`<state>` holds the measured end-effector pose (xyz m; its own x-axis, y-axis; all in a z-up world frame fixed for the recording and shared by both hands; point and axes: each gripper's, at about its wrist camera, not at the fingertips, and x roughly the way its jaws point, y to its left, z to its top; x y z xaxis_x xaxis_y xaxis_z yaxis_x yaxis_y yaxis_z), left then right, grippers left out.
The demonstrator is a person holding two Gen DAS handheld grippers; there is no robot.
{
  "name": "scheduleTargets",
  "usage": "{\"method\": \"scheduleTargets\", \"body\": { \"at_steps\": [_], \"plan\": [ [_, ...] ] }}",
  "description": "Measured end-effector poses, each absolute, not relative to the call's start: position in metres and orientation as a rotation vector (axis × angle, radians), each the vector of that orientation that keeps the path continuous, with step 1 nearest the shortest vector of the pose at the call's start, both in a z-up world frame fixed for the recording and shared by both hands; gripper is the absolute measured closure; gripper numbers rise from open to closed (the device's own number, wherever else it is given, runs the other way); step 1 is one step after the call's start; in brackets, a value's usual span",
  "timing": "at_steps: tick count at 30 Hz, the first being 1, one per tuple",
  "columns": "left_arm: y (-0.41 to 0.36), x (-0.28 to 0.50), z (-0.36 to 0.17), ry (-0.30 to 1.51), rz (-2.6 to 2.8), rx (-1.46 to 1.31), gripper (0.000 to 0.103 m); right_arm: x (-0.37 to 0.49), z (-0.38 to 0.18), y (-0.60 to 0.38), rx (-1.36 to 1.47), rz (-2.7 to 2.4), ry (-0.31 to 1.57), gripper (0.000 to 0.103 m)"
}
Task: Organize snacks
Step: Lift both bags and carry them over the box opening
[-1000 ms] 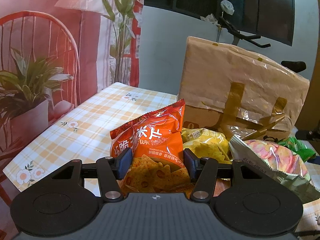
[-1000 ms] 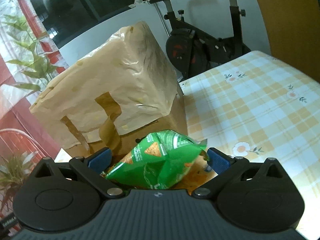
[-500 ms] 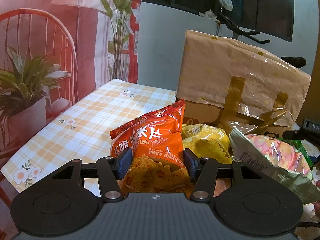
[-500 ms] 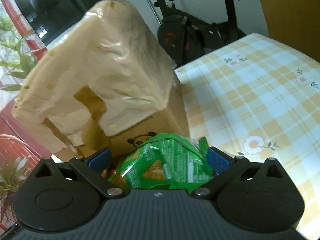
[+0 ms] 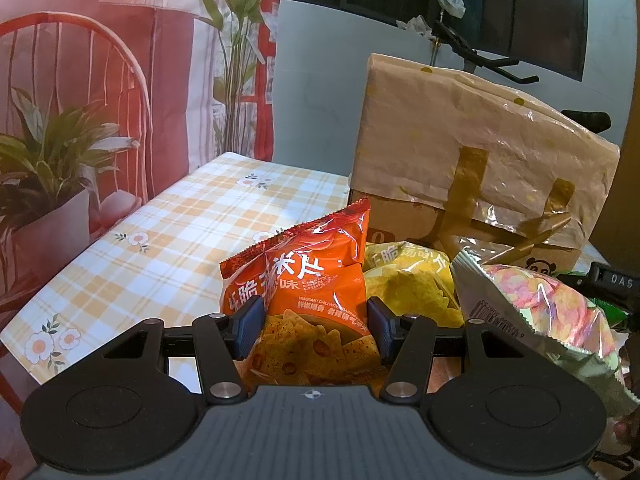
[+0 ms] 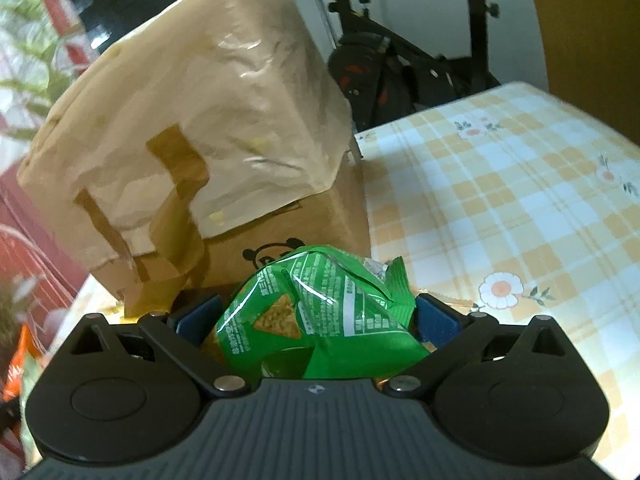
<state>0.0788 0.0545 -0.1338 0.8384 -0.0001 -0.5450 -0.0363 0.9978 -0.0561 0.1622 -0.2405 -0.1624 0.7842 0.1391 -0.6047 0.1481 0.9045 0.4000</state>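
Gripping an orange snack bag [image 5: 316,280] at lower centre of the left wrist view, the left gripper [image 5: 314,330] has its blue pads pressed into both sides of the packet, jaws about half apart; the bag stands upright, its serrated top edge pointing toward the upper right.

Item: yellow snack bag [image 5: 408,280], just right of the orange one and partly behind it, touching it.

Item: silver-edged pink packet [image 5: 536,308], lower right of the same view, overlapping the yellow bag's right side (a sliver of green wrapper shows at the far right edge behind it).

Item: cardboard box [image 5: 404,220] with a panda mark, right of centre, its upper part draped in a crinkled beige bag [image 5: 480,132] with tan handle straps.

Item: checked tablecloth [image 5: 160,240], yellow and white with daisy prints, filling the left middle.

Item: red-toned backdrop [image 5: 100,80] printed with a chair and plants, upper left.

Right wrist view: the right gripper [image 6: 316,320] has a crumpled green snack bag [image 6: 320,320] between its blue pads at lower centre, the foil buckled inward on both sides, jaws set wide around it. This packet sits directly in front of the box's panda face. An exercise bike [image 6: 420,60] stands at upper right.
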Motion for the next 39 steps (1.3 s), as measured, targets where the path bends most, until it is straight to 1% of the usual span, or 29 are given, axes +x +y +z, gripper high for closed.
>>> {"method": "scheduleTargets", "body": {
  "at_steps": [5, 9, 10, 13, 24, 26, 27, 33, 39],
  "plan": [
    [0.054, 0.079, -0.134, 0.576, 0.019, -0.066, 0.044, 0.161, -0.164, -0.236, 0.402, 0.009, 0.656, 0.001],
    [0.054, 0.080, -0.134, 0.573, 0.022, -0.066, 0.044, 0.155, -0.164, -0.238, 0.402, 0.032, 0.632, 0.012],
    [0.054, 0.080, -0.135, 0.573, 0.023, -0.066, 0.044, 0.153, -0.163, -0.239, 0.404, 0.035, 0.626, 0.014],
    [0.054, 0.080, -0.134, 0.571, 0.023, -0.067, 0.044, 0.143, -0.157, -0.240, 0.417, 0.039, 0.589, 0.015],
    [0.053, 0.069, -0.118, 0.511, 0.009, -0.065, 0.044, 0.110, -0.130, -0.260, 0.479, 0.023, 0.517, 0.015],
    [0.054, 0.066, -0.112, 0.489, 0.001, -0.068, 0.044, 0.105, -0.123, -0.263, 0.479, 0.030, 0.487, 0.021],
    [0.054, 0.064, -0.109, 0.479, -0.005, -0.070, 0.044, 0.103, -0.120, -0.263, 0.476, 0.039, 0.479, 0.030],
    [0.045, 0.053, -0.101, 0.454, -0.036, -0.047, 0.044, 0.103, -0.119, -0.257, 0.436, 0.042, 0.504, 0.032],
    [0.047, 0.049, -0.098, 0.441, -0.049, -0.059, 0.044, 0.093, -0.112, -0.259, 0.441, 0.049, 0.465, 0.034]
  ]
}}
